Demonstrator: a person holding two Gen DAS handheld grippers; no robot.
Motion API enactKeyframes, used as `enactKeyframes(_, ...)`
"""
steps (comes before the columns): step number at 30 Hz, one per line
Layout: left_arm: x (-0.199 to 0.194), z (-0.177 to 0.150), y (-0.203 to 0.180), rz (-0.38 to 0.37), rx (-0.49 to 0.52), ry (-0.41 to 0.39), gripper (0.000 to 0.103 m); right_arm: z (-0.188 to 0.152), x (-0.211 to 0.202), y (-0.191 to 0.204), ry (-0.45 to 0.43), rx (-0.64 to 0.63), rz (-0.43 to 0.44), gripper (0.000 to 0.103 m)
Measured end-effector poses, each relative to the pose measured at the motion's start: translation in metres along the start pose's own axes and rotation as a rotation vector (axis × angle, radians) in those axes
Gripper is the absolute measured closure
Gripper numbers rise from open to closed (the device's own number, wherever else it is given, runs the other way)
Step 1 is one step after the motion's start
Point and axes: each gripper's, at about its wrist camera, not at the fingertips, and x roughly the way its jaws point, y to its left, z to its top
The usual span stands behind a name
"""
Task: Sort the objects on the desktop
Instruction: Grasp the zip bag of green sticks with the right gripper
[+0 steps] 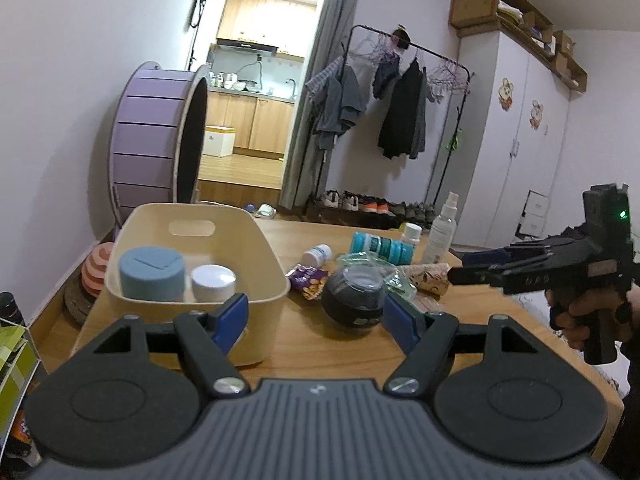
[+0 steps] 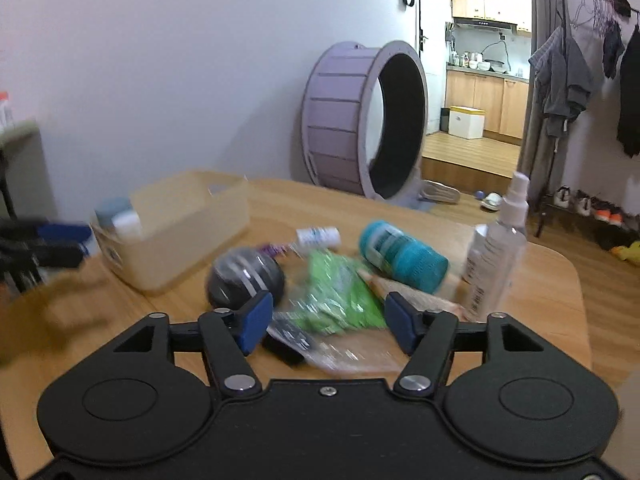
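Sorting pile sits mid-frame on the wooden table (image 1: 352,344). Dark round jar (image 1: 352,298) is lowest in the pile in the left wrist view, just right of the beige bin (image 1: 224,248). Behind it: purple snack packet (image 1: 310,278), small white bottle (image 1: 317,255) on its side, teal roll (image 1: 380,247) lying flat, clear green-print bag (image 2: 340,300), patterned paper wrap (image 1: 430,276). A clear spray bottle (image 1: 440,230) stands upright at the pile's far right, with a white-capped bottle (image 1: 412,233) just left of it.

Bin is left of centre and holds a blue foam cylinder (image 1: 152,274) and a white round container (image 1: 213,282), side by side, touching or nearly so.

My left gripper (image 1: 316,316): jaws wide apart, nothing between them, blue pads flanking the jar from in front; can't tell if the right pad touches it.

My right gripper (image 2: 328,320): jaws spread, empty, over the green bag. Right wrist view is motion-blurred, detail poor. In the left view it sits at right edge, held by my hand (image 1: 580,312), green LED lit.

Background: purple wheel (image 1: 156,136) against the wall, clothes rack (image 1: 400,100) upper right.
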Motion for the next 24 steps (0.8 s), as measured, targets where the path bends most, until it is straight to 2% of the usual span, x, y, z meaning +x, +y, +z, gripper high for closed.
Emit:
enactKeyframes(2,0.002,-0.001,-0.002,-0.002,0.009,0.005,0.029,-0.003,0.005,0.005,0.012,-0.037,0.017,0.030)
enactKeyframes(4,0.005,-0.002,-0.002,-0.001,0.013,0.013,0.029,-0.006,0.011,0.010,0.026,-0.086,0.013,0.025)
enactKeyframes(7,0.007,-0.003,-0.002,-0.001,0.011,0.021,0.029,-0.009,0.020,0.017,0.047,-0.160,0.003,0.025)
enactKeyframes(9,0.007,-0.004,-0.002,-0.003,0.011,0.024,0.029,-0.012,0.026,0.019,0.066,-0.185,0.000,0.029)
enactKeyframes(10,0.007,-0.004,-0.002,-0.002,0.012,0.025,0.029,-0.013,0.031,0.016,0.082,-0.173,0.005,0.038)
enactKeyframes(12,0.009,-0.004,-0.003,-0.002,0.012,0.029,0.029,-0.013,0.039,0.012,0.107,-0.144,0.014,0.063)
enactKeyframes(13,0.009,-0.004,-0.003,-0.002,0.011,0.031,0.029,-0.012,0.039,0.011,0.110,-0.126,0.026,0.079)
enactKeyframes(14,0.009,-0.004,-0.002,-0.002,0.012,0.032,0.029,-0.012,0.039,0.009,0.112,-0.108,0.041,0.086)
enactKeyframes(17,0.010,-0.005,-0.003,-0.001,0.012,0.036,0.029,-0.008,0.031,0.009,0.068,-0.082,0.042,0.097)
enactKeyframes(20,0.012,-0.006,-0.005,-0.001,0.017,0.045,0.029,0.000,0.012,0.006,-0.020,-0.028,0.051,0.102)
enactKeyframes(24,0.017,-0.009,-0.010,-0.005,0.036,0.059,0.029,0.010,-0.015,0.005,-0.114,0.021,0.089,0.103)
